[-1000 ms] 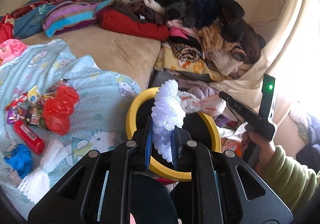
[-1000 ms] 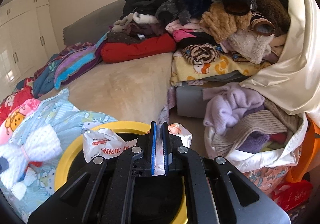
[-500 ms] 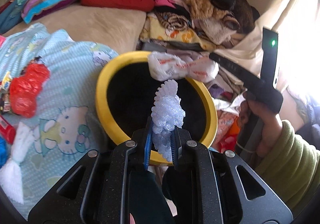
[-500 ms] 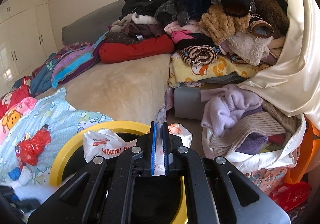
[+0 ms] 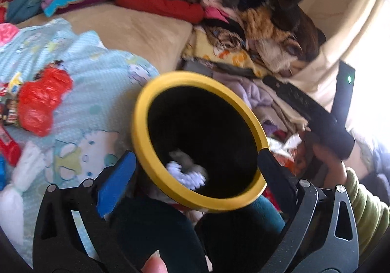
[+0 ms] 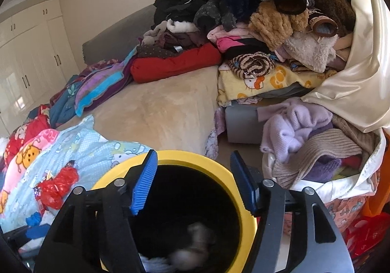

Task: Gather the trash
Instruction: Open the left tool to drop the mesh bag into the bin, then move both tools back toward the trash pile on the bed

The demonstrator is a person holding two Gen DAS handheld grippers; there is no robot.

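A black bin with a yellow rim stands beside the bed. My left gripper hangs over its near edge, jaws opening wide with nothing between them. A white foam piece lies blurred inside the bin below it. My right gripper is over the bin too, jaws opening and empty; a pale crumpled wrapper shows blurred deep inside. On the light blue blanket lie a red plastic bag, snack wrappers, a red tube and a white foam net.
A heap of clothes and plush toys fills the back of the bed. A bag of knitwear stands right of the bin. A hand in a green sleeve holds the right gripper's black body.
Both grippers have opened. The white foam piece has left the left gripper and the printed wrapper has left the right; both now lie in the bin. The left gripper has sunk towards the rim.
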